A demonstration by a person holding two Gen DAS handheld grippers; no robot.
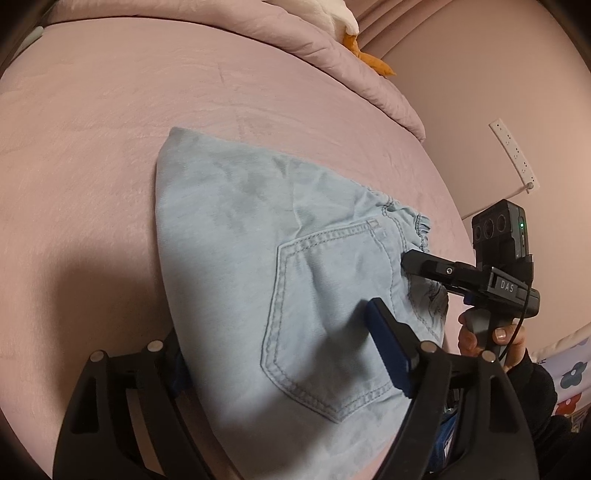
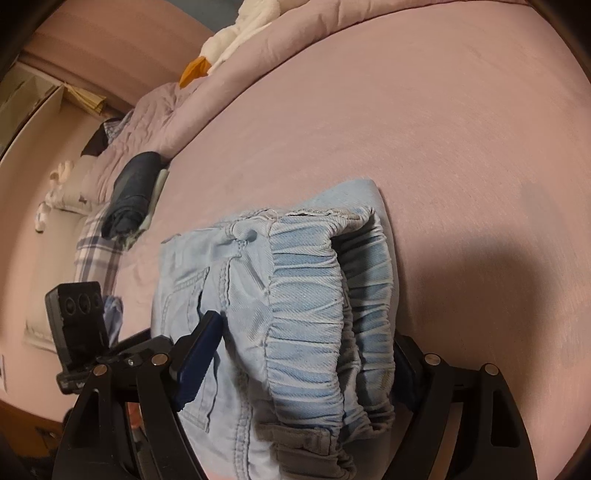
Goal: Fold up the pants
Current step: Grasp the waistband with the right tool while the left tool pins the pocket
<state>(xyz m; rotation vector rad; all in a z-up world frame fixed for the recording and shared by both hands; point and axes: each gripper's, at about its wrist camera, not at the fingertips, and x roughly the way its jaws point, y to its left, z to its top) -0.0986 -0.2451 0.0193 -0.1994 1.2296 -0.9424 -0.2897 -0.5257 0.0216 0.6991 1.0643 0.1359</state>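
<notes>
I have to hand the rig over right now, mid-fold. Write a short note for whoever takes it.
Left gripper: jaws wide, straddling the pocket end of the pants; pads not seen pressing.
Right gripper: jaws wide around the waistband.
Pants lie folded in a compact stack on the pink bed.
Done: folds look made.
Left: probably back both grippers off, tidy edges if needed.

A bed [image 1: 110, 129] covered with a pink sheet fills most of the view, with a rumpled pink quilt [image 1: 369, 70] heaped along its far edge. A white and orange plush toy [image 1: 354, 33] lies on the quilt. A pink wall [image 1: 480, 74] beyond carries a white power strip [image 1: 513, 155]; the light is dim and warm.
</notes>
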